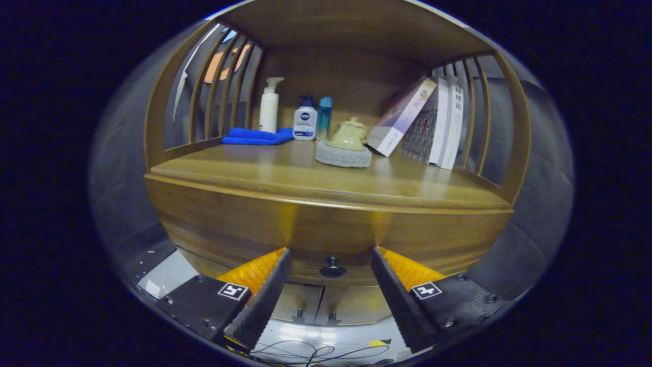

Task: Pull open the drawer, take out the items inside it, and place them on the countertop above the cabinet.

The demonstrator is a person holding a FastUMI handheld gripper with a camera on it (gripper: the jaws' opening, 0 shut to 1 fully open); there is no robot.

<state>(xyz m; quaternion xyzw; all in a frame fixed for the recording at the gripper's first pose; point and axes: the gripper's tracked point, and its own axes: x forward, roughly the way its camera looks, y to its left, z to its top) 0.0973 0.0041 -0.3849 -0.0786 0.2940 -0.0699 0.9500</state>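
Gripper view: fisheye cam is riding on the gripper (331, 255), looking fwd along its two fingers (265, 300), which are standing spread apart w/ nothing between them. Cam is sitting close to the cabinet front (326, 229), facing it head-on from approx. drawer height; drawer knob (332, 267) is lying just ahead, between the fingers. Countertop (285, 176) is appearing from slightly above, shelf items toward its back, beyond the fingers.
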